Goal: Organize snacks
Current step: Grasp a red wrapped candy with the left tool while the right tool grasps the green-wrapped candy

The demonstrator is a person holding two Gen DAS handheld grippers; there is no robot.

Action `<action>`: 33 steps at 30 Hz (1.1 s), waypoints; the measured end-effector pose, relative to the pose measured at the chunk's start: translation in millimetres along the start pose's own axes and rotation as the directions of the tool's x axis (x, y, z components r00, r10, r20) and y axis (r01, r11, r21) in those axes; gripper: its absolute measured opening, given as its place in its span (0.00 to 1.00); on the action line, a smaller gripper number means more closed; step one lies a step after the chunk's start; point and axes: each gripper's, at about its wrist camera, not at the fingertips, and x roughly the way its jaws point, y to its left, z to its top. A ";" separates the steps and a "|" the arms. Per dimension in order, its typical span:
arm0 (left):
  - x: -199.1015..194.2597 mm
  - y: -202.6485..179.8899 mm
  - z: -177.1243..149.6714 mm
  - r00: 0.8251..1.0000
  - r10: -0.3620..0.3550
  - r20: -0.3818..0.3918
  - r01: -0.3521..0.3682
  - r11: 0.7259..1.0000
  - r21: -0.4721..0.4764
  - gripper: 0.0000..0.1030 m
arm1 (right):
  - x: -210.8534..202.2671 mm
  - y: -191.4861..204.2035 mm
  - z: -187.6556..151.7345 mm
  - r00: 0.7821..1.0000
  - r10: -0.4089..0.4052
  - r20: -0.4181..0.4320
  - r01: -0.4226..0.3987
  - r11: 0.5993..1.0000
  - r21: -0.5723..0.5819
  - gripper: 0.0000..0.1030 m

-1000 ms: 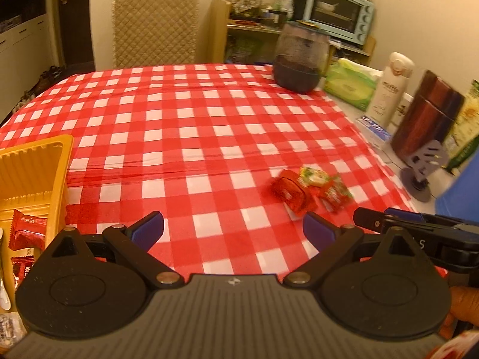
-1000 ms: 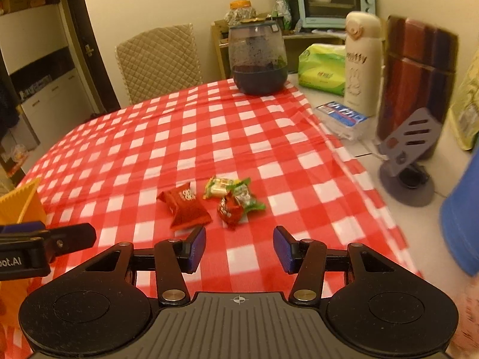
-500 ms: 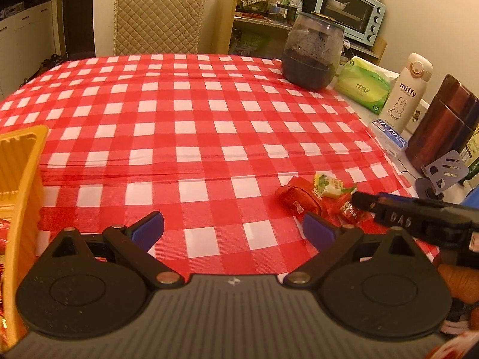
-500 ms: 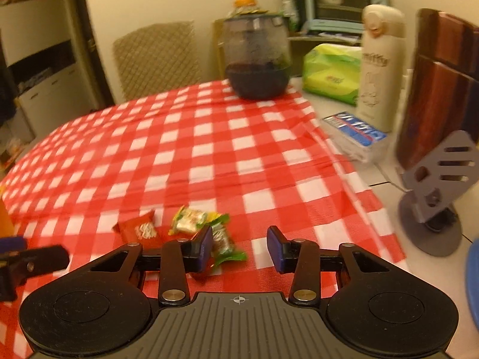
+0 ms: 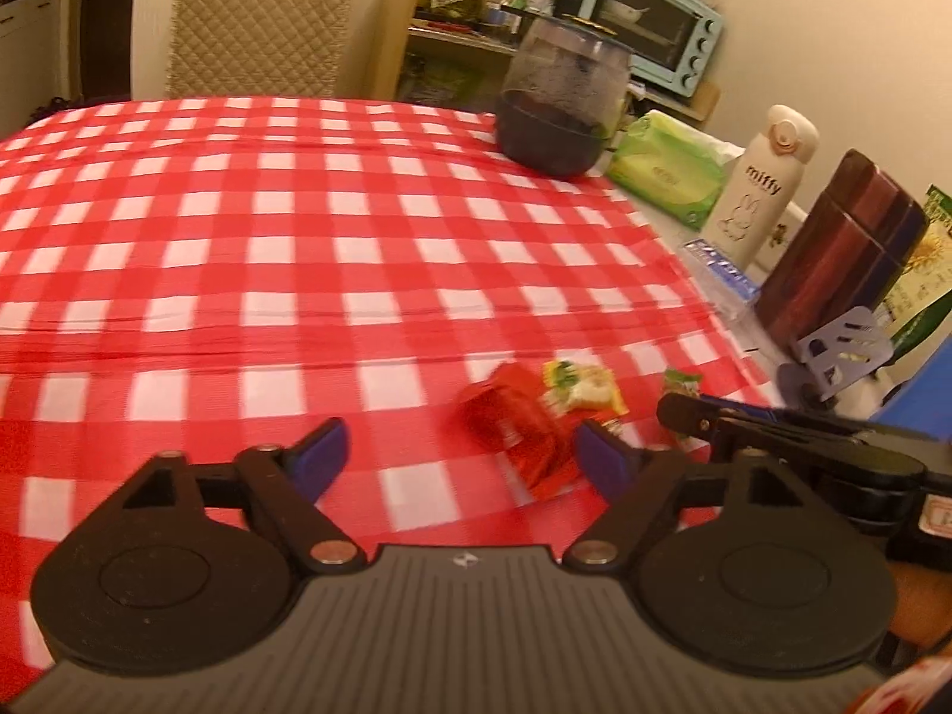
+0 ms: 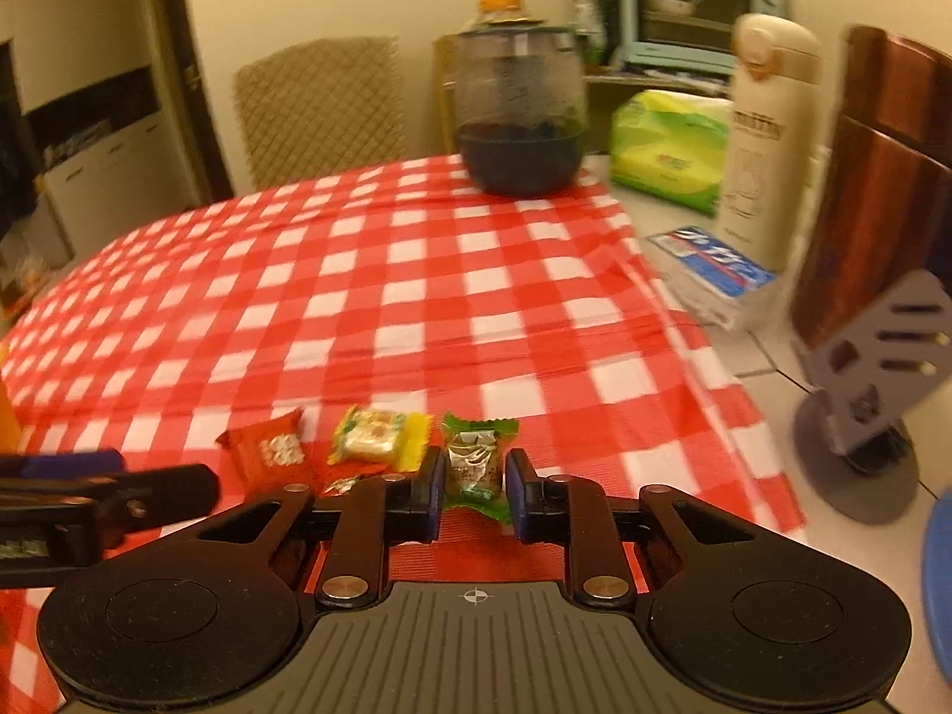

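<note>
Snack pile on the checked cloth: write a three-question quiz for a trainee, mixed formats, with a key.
1. True or false: the right claw has closed on the green-wrapped candy.
2. Which snack lies nearest the left claw?
A. the red packet
B. the yellow packet
C. a blue packet
3. Fill in: the left claw's jaws stand ____.

Key:
1. True; its pads touch the candy's sides.
2. A; the red packet lies by the left claw's right finger, the yellow packet beyond it.
3. Open; nothing sits between them.
</note>
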 end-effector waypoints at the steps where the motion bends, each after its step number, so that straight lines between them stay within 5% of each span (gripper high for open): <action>1: 3.5 -2.8 0.7 1.000 -0.009 -0.002 0.009 1.000 0.000 0.66 | -1.8 -2.5 0.0 1.000 -0.002 0.000 0.002 1.000 0.018 0.22; 6: 22.6 -12.1 3.0 0.999 -0.033 -0.030 0.033 0.999 -0.018 0.38 | -5.8 -6.1 -0.1 1.000 -0.011 -0.005 0.011 0.999 0.037 0.21; 14: 30.7 -20.3 2.7 0.999 -0.037 -0.036 0.037 0.999 0.014 0.24 | -9.6 -4.4 0.0 1.000 -0.013 0.001 0.013 0.999 0.040 0.21; 33: -75.6 -3.0 -17.4 1.000 0.030 -0.004 -0.030 0.997 0.065 0.22 | -74.5 51.1 -19.7 1.000 0.023 0.002 -0.023 1.000 0.016 0.21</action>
